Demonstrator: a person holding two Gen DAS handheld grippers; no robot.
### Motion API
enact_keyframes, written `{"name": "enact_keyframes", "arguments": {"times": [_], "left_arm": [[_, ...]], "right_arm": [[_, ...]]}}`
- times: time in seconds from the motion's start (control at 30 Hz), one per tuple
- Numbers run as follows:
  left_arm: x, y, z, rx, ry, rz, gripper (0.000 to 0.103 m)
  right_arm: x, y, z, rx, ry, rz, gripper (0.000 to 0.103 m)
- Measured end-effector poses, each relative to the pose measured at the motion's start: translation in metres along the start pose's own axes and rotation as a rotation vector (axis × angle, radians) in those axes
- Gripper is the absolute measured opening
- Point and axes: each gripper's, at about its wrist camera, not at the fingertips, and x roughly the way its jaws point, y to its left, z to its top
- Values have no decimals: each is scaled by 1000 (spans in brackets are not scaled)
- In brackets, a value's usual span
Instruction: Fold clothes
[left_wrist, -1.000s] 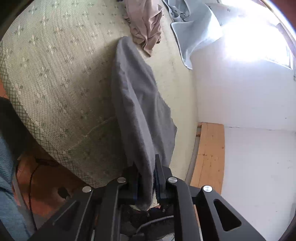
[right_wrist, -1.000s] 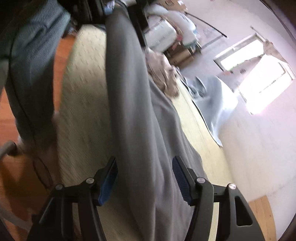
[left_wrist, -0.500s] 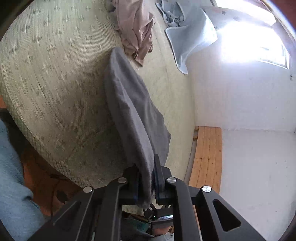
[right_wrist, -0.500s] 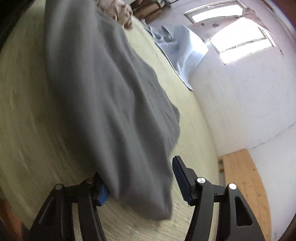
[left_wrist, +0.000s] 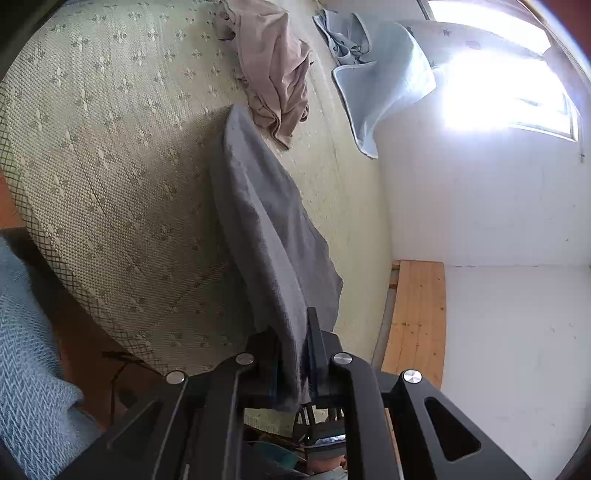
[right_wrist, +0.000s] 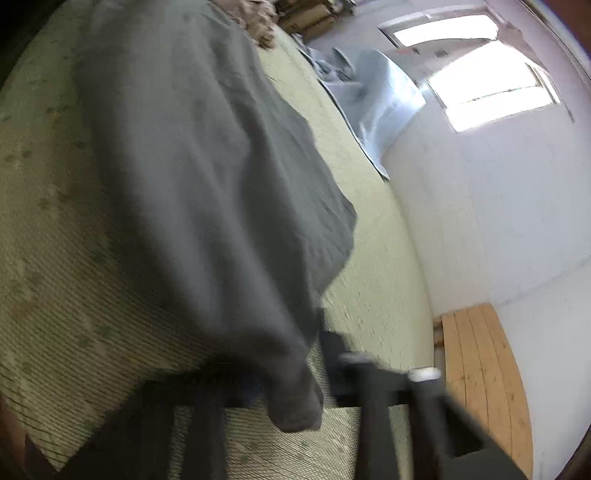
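Note:
A grey garment (left_wrist: 266, 221) stretches from my left gripper (left_wrist: 295, 365) out over a pale green patterned bed cover (left_wrist: 110, 147). The left gripper is shut on its near edge and holds it up off the bed. In the right wrist view the same grey garment (right_wrist: 207, 177) fills the middle. Its lower edge hangs between the fingers of my right gripper (right_wrist: 291, 373), which looks closed on it; that view is blurred by motion.
A crumpled beige garment (left_wrist: 277, 74) and a light blue cloth (left_wrist: 380, 85) lie further up the bed. A white wall (left_wrist: 480, 203) and a wooden slat frame (left_wrist: 413, 321) border the bed on the right. A blue knitted fabric (left_wrist: 29, 369) is at lower left.
The right gripper went from wide open around the grey garment to closed on its lower edge. The left gripper kept its hold and drew back a little.

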Motion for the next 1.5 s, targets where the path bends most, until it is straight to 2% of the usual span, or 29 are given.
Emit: {"name": "enact_keyframes", "arguments": {"times": [0.13,0.33,0.4,0.53,0.73,0.83,0.9,0.97,1.1,1.27,1.5], "left_arm": [[-3,-4,3,13,-6,7,10],[-28,-31,5,108,-29,-9,10],[-38,-45,3,152,-34,-27,10],[-58,-71,-2,215,-32,-76,10],[-95,-98,-17,253,-11,-133,10],[-99,-103,-16,233,10,-137,10],[-91,-101,-10,207,28,-107,10],[-82,-98,-4,181,46,-77,10],[-30,-91,30,135,58,-3,10],[47,-101,76,134,47,104,10],[162,-114,136,179,44,262,10]], "right_arm": [[-10,-14,-1,38,1,28,5],[-60,-62,1,187,-32,1,5],[-67,-83,22,231,-47,-10,4],[-137,-109,16,288,-75,-51,5],[-229,-136,16,297,-98,-92,4],[-260,-149,13,313,-89,-77,4],[-268,-160,13,332,-74,-33,5],[-252,-172,16,346,-64,14,5],[-211,-176,15,375,-33,107,5],[-119,-180,15,409,25,205,5],[6,-190,24,404,141,270,5]]}}
